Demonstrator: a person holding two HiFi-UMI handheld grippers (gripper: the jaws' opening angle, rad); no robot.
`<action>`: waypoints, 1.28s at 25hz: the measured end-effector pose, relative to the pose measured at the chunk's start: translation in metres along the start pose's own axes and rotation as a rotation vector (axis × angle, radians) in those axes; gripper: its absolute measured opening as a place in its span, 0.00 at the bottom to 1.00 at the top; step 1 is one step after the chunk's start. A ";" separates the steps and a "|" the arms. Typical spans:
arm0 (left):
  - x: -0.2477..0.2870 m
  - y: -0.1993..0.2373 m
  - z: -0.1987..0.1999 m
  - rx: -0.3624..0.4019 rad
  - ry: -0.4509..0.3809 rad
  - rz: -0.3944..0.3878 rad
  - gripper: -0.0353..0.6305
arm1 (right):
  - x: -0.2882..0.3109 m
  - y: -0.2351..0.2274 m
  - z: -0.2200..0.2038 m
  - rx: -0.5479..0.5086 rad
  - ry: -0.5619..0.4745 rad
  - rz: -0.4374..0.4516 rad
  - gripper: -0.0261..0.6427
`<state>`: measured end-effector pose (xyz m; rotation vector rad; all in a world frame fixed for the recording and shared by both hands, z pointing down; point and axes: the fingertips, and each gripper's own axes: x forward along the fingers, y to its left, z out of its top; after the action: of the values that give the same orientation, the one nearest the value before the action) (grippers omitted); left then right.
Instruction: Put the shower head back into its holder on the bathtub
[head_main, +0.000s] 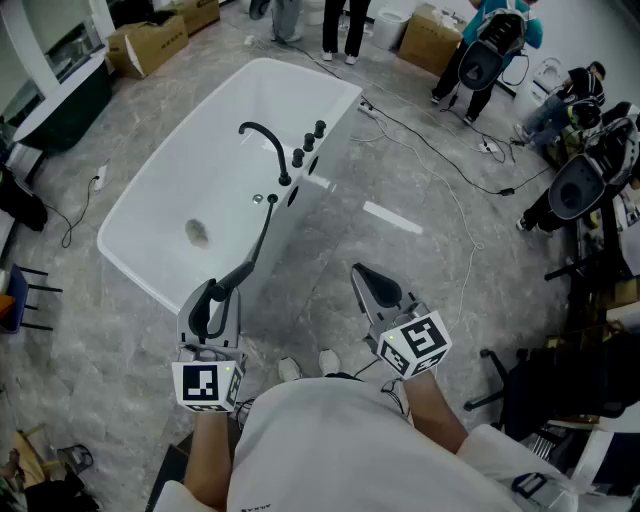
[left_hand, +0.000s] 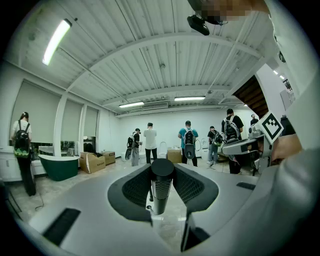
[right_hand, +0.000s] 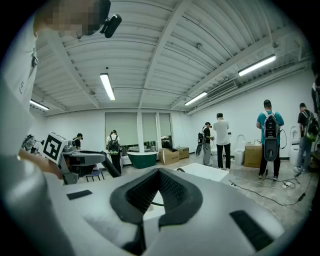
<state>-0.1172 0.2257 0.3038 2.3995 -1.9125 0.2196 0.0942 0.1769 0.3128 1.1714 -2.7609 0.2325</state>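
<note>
A white bathtub (head_main: 180, 180) stands ahead on the grey floor, with a curved black faucet (head_main: 266, 140) and black knobs (head_main: 308, 143) on its right rim. My left gripper (head_main: 215, 297) is shut on the black shower head (head_main: 230, 286), held near the tub's front corner. The black hose (head_main: 263, 230) runs from the shower head up to the small holder fitting (head_main: 272, 200) on the rim. In the left gripper view the shower head's handle (left_hand: 160, 189) stands upright between the pads of my left gripper (left_hand: 162, 171). My right gripper (head_main: 363, 274) (right_hand: 159, 173) is shut and holds nothing, right of the tub.
Cables (head_main: 440, 160) trail over the floor right of the tub, beside a white strip (head_main: 392, 217). Chairs and equipment (head_main: 575, 190) crowd the right side. Several people (head_main: 343, 25) and cardboard boxes (head_main: 148, 45) are at the far end.
</note>
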 end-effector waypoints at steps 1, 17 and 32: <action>0.000 0.000 0.000 0.001 0.001 0.000 0.27 | 0.000 0.000 0.000 -0.001 0.001 0.000 0.06; -0.006 0.003 -0.006 -0.005 -0.009 -0.034 0.27 | 0.001 0.019 -0.004 0.022 -0.005 0.008 0.07; -0.011 0.008 -0.014 -0.020 -0.023 -0.089 0.27 | 0.010 0.053 -0.013 0.019 0.018 -0.003 0.07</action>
<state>-0.1285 0.2367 0.3161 2.4782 -1.8027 0.1677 0.0496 0.2090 0.3223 1.1720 -2.7469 0.2681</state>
